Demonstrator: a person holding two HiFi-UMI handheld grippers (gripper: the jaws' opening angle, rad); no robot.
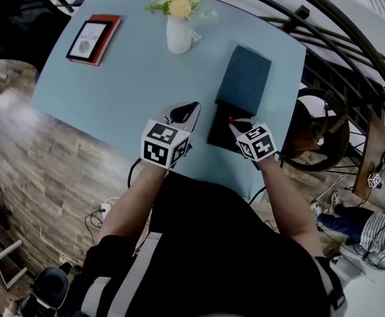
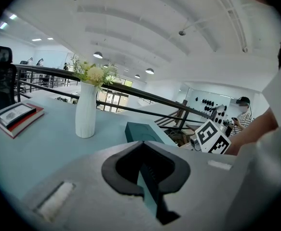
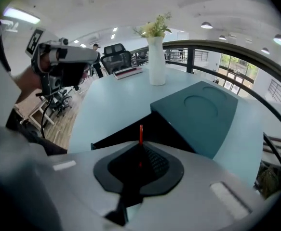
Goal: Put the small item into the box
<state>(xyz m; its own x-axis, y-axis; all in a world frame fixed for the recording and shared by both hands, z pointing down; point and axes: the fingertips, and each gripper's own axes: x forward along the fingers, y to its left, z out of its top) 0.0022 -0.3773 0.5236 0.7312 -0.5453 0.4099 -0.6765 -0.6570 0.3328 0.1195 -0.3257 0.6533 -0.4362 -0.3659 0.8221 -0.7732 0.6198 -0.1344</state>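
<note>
A dark teal box lies on the light blue table (image 1: 113,91). Its lid (image 1: 245,78) is slid back, and the black open tray (image 1: 218,132) shows nearer me. My right gripper (image 1: 234,124) is over the tray's near right part, shut on a thin small red item (image 1: 230,119). In the right gripper view the red item (image 3: 140,133) sticks up between the jaws (image 3: 140,150), with the tray (image 3: 126,129) and lid (image 3: 203,112) beyond. My left gripper (image 1: 191,111) hovers just left of the tray, shut and holding nothing (image 2: 145,172). The box (image 2: 142,131) lies ahead of it.
A white vase (image 1: 179,33) of flowers stands behind the box, and a red-edged book (image 1: 94,38) lies at the far left. A dark railing (image 1: 350,51) curves round the table's right side. The table's near edge is just under my grippers.
</note>
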